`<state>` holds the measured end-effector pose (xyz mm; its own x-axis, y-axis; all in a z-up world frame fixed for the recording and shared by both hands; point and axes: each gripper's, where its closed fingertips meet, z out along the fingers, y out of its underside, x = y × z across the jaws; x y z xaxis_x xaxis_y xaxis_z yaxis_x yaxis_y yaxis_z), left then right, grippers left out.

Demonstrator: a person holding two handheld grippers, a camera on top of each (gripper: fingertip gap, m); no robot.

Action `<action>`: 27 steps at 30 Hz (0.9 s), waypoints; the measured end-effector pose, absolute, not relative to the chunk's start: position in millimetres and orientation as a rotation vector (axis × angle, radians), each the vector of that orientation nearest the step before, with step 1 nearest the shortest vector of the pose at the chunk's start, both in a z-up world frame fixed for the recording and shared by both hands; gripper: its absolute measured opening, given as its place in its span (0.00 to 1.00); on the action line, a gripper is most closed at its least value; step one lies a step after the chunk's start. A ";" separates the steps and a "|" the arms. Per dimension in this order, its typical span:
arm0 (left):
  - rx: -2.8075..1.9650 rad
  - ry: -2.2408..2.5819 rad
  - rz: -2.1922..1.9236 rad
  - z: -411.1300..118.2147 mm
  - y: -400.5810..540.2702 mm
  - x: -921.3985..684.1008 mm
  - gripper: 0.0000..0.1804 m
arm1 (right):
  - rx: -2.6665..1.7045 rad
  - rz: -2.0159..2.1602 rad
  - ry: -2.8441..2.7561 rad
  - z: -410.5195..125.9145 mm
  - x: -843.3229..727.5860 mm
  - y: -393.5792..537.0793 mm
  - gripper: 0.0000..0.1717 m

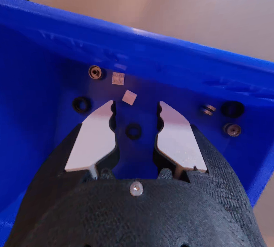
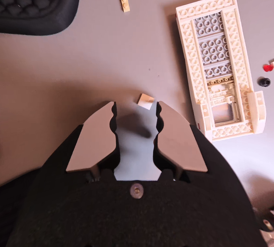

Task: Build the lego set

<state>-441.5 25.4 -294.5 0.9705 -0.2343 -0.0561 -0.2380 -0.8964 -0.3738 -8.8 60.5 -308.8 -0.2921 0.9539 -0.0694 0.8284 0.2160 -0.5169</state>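
Left wrist view, jaws apart over black ring (image 1: 133,131) in blue bin (image 1: 148,56), right jaws apart near tan tile (image 2: 145,101)

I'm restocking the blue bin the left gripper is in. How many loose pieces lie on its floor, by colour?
In the blue bin:
Black rings: 3
Grey round parts: 3
Pale square pieces: 2
Total: 8

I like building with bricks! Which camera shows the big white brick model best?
The right wrist view: the big white brick model lies whole on the grey table. The left wrist view shows none of it, only a blue bin.
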 end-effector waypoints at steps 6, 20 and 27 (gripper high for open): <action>-2.771 0.365 -0.125 -314.3 31.1 -442.7 0.17 | -1.708 0.801 -2.086 -292.3 5.1 66.7 0.29; -2.178 0.857 0.067 -183.7 12.8 -225.7 0.09 | -1.393 1.108 -1.786 -230.6 -23.3 30.9 0.26; -2.198 1.102 -0.322 -276.4 27.6 -70.5 0.09 | -1.395 1.029 -1.810 -235.7 -22.2 36.7 0.26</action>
<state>-70.5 27.6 -276.4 0.6168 -0.7843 -0.0670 -0.6247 -0.4360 -0.6478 -22.2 36.7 -235.7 -0.2457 0.9692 0.0163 0.4817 0.1367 -0.8656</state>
